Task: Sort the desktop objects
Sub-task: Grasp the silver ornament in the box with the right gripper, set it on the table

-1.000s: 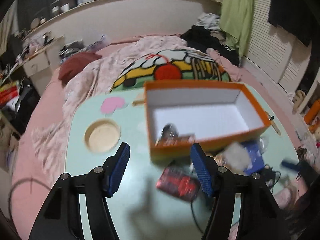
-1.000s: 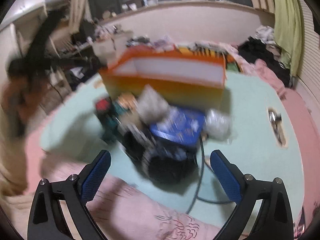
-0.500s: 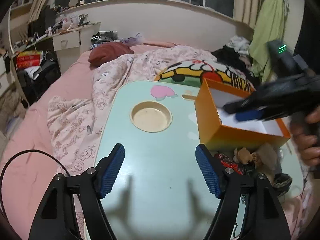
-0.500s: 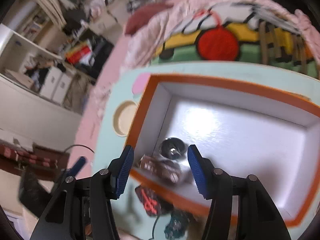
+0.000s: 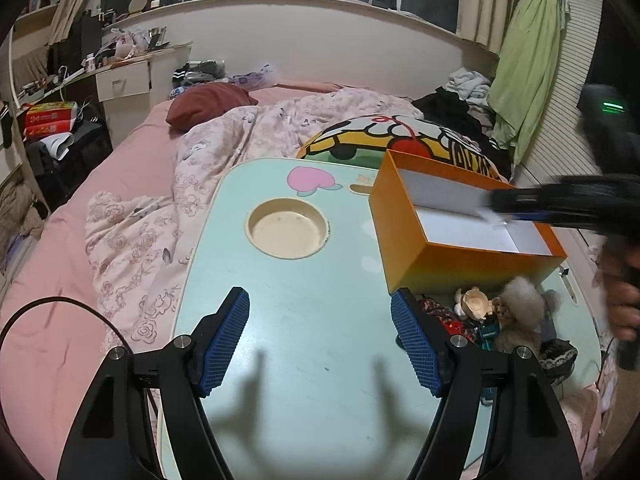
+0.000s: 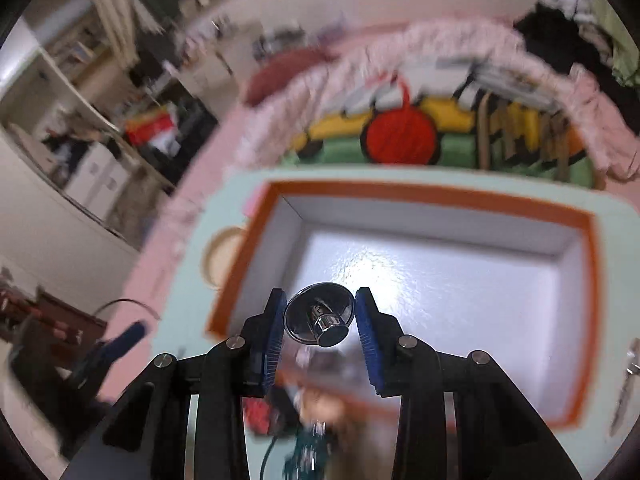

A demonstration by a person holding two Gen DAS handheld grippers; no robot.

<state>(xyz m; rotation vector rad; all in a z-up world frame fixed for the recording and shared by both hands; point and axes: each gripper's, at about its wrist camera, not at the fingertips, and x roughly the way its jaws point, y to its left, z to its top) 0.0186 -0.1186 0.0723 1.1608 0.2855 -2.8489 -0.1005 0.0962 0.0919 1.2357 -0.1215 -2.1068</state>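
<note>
My right gripper (image 6: 320,294) hangs over the near left corner of the orange box (image 6: 400,192), which has a white inside. Its jaws are closing, and both blue pads touch a shiny round metal piece (image 6: 320,316) between them. The left wrist view shows that gripper (image 5: 504,210) blurred above the orange box (image 5: 460,260). My left gripper (image 5: 320,300) stands open over the bare mint table top (image 5: 320,380) with nothing between its fingers. A pile of small things lies in front of the box: a furry pompom (image 5: 520,300), a pale figure (image 5: 474,304) and a red packet (image 5: 440,312).
A round cup recess (image 5: 286,234) is set in the table, left of the box. A pink flowered blanket (image 5: 132,240) and the bed surround the table. A person's hand (image 5: 624,304) holds the right gripper at the right edge. A black cable (image 5: 48,304) loops at lower left.
The right gripper came up from the pile over the box, and its jaws narrowed onto the metal piece. The left gripper swung left, from the box to bare table.
</note>
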